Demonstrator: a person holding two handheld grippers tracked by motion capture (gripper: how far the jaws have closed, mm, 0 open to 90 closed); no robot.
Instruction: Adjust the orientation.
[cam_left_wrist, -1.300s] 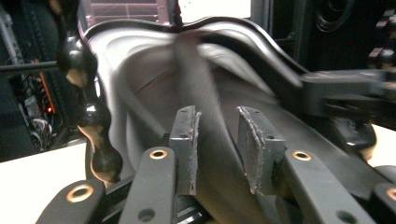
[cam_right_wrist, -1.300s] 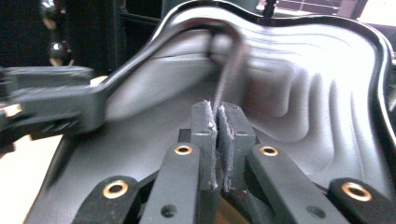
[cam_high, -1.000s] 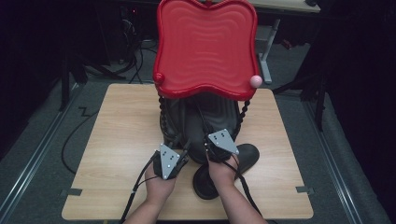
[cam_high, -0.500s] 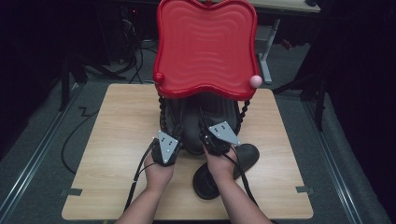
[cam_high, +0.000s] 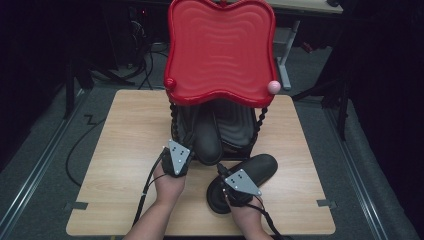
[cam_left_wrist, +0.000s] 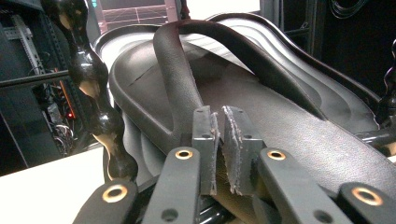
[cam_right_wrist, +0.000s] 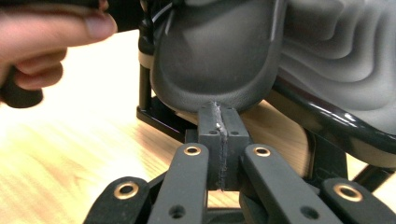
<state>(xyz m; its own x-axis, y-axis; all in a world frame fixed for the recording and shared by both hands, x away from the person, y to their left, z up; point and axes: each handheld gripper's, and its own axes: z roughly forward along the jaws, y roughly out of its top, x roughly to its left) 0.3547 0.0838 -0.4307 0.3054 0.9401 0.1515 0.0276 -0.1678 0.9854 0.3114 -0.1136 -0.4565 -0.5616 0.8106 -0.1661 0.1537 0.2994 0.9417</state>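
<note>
While one black slipper (cam_high: 207, 135) already rests on the lower black tray (cam_high: 240, 127) of the red-topped rack (cam_high: 220, 50), its mate (cam_high: 250, 175) lies on the wooden table (cam_high: 125, 140), near and right of the rack, so roughly half remains. The left gripper (cam_left_wrist: 218, 149), jaws almost closed on nothing, sits at the shelved slipper's heel. The right gripper (cam_right_wrist: 219, 135), jaws pressed together and empty, points at that heel. The beaded rack posts (cam_left_wrist: 93, 93) crowd the entry.

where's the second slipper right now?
High view: the loose slipper lies on the table, right of centre, in front of the red rack, partly under the right gripper.
</note>
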